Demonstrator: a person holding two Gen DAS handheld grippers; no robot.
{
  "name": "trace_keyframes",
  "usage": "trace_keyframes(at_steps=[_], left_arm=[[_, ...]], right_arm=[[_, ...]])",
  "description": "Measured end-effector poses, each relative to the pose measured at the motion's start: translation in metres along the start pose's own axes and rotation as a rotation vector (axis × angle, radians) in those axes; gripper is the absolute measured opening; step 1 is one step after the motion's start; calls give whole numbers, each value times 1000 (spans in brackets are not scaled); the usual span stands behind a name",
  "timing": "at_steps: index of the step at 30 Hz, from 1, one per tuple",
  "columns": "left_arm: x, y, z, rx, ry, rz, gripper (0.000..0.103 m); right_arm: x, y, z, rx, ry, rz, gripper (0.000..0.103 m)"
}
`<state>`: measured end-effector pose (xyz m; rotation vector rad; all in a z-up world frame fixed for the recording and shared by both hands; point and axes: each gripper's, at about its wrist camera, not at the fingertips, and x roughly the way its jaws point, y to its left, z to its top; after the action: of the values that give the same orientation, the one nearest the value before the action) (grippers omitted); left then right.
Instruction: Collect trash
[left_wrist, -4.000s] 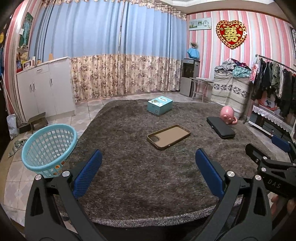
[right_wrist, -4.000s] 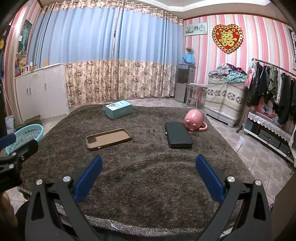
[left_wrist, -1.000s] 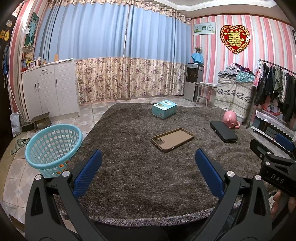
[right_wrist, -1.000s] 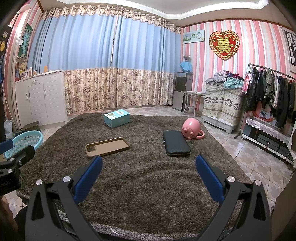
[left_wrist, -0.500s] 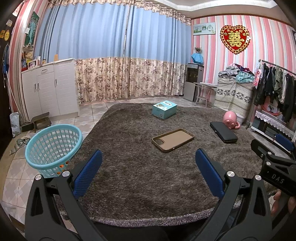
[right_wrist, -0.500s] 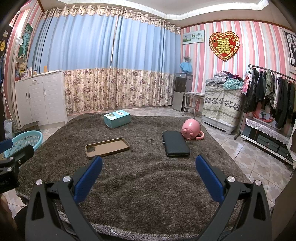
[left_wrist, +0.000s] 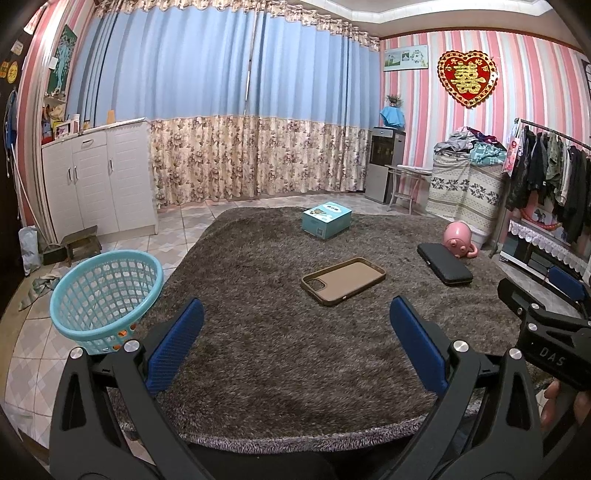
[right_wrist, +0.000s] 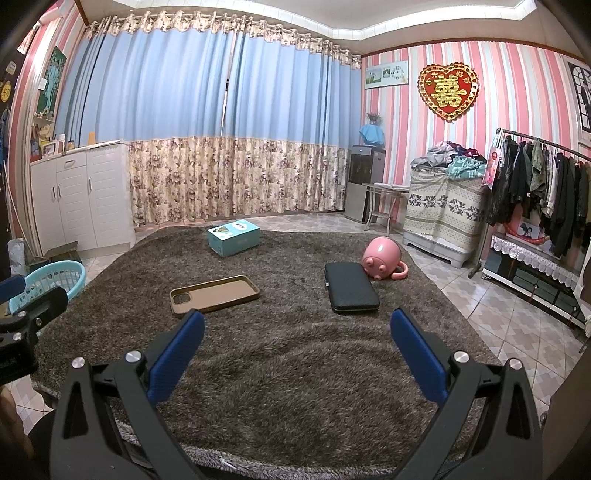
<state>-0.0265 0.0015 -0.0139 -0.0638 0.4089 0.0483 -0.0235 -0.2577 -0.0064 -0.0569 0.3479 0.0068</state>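
On a brown shaggy rug (left_wrist: 258, 350) (right_wrist: 295, 369) lie a brown phone case (left_wrist: 343, 280) (right_wrist: 214, 293), a teal box (left_wrist: 327, 219) (right_wrist: 233, 237), a black flat case (left_wrist: 444, 263) (right_wrist: 351, 288) and a pink pig-shaped mug (left_wrist: 459, 239) (right_wrist: 382, 257). A light-blue mesh basket (left_wrist: 105, 295) (right_wrist: 48, 278) stands on the tiles at the rug's left edge. My left gripper (left_wrist: 295, 347) hovers open over the near rug, nothing between its blue pads. My right gripper (right_wrist: 297, 347) is open too, short of the black case. The right gripper's body (left_wrist: 546, 347) shows in the left view.
White cabinets (left_wrist: 99, 184) line the left wall, with a small stool (left_wrist: 79, 245) in front. Blue and floral curtains (left_wrist: 240, 129) cover the back. A water dispenser (left_wrist: 384, 164), a cloth-covered pile (left_wrist: 465, 188) and a clothes rack (right_wrist: 546, 192) stand at the right.
Both views have tilted up slightly and the rug's objects sit a bit lower in frame. Both grippers remain open and nothing on the rug has moved.
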Motion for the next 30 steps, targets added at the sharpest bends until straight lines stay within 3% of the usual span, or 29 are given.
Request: trace_keyframes(at_steps=[30], left_arm=[[-6, 2, 9, -6, -11, 12, 97]], right_arm=[[3, -1, 0, -4, -1, -1, 99]])
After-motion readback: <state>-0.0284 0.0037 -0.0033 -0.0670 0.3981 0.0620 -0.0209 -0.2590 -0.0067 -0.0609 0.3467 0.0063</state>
